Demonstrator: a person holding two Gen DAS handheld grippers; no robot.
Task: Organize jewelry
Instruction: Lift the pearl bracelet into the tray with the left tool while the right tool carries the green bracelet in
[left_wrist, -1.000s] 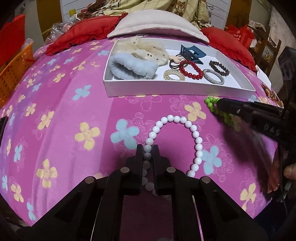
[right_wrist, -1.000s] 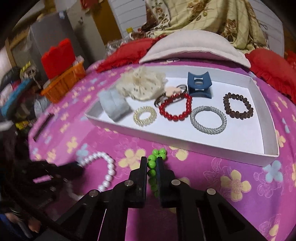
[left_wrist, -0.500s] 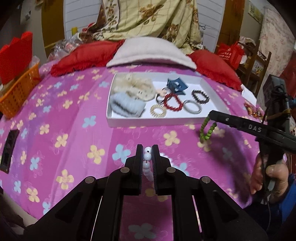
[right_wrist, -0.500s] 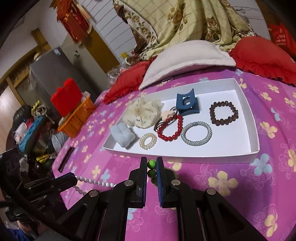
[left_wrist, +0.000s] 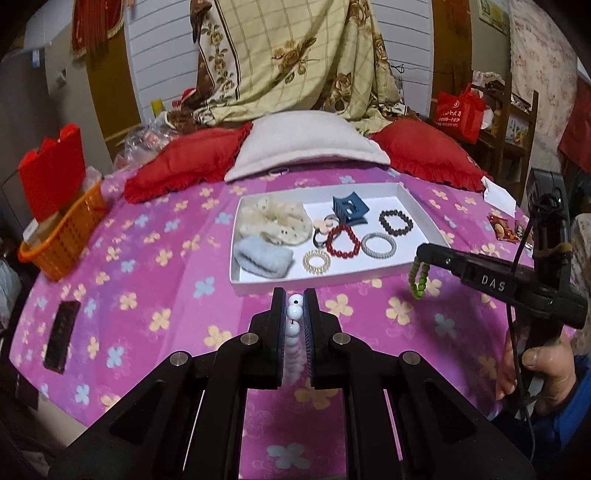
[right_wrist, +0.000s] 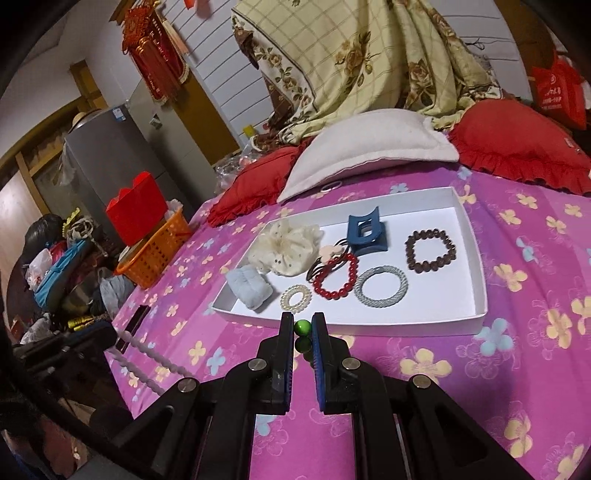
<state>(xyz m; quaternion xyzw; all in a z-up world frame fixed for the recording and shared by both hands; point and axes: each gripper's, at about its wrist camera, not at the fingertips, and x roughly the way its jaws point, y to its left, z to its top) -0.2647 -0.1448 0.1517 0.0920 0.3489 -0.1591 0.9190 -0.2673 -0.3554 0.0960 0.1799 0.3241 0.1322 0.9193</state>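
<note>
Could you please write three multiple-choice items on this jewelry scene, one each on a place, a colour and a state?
1. Where does the blue hair claw lie?
A. in the white tray
B. on the pink bedspread outside the tray
C. in the orange basket

2. What colour are the beads held by the right gripper?
A. red
B. green
C. silver

3. What state is the left gripper in?
A. open, with nothing between its fingers
B. shut on the white bead strand
C. shut on the light blue scrunchie

Answers:
1 A, the claw sits on the tray's white floor near its far wall.
2 B, a green bead bracelet hangs from its tips.
3 B, white beads are pinched between its fingers.
</note>
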